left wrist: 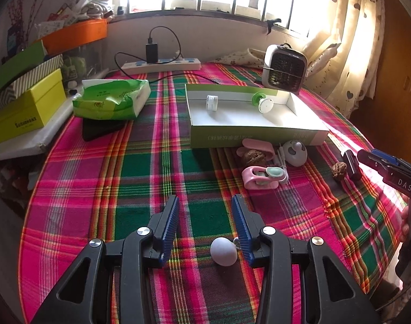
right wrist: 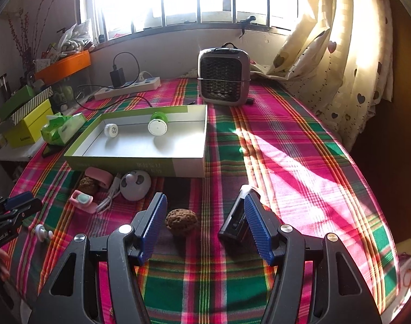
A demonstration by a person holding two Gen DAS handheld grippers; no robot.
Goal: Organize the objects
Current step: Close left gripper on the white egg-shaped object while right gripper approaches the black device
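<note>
My left gripper stands open over the plaid cloth, with a small white knob lying on the cloth between its fingers, close to the right pad. My right gripper is open too. A brown walnut lies between its fingers, and a small black box rests against the right pad. The shallow green-and-white box holds a white spool and a green-and-white reel. In front of it lie pink clips, another walnut and a white round gadget.
A small heater stands at the back beside the curtain. A power strip with a charger, a green tissue pack and stacked boxes fill the back left. The round table edge curves close on both sides.
</note>
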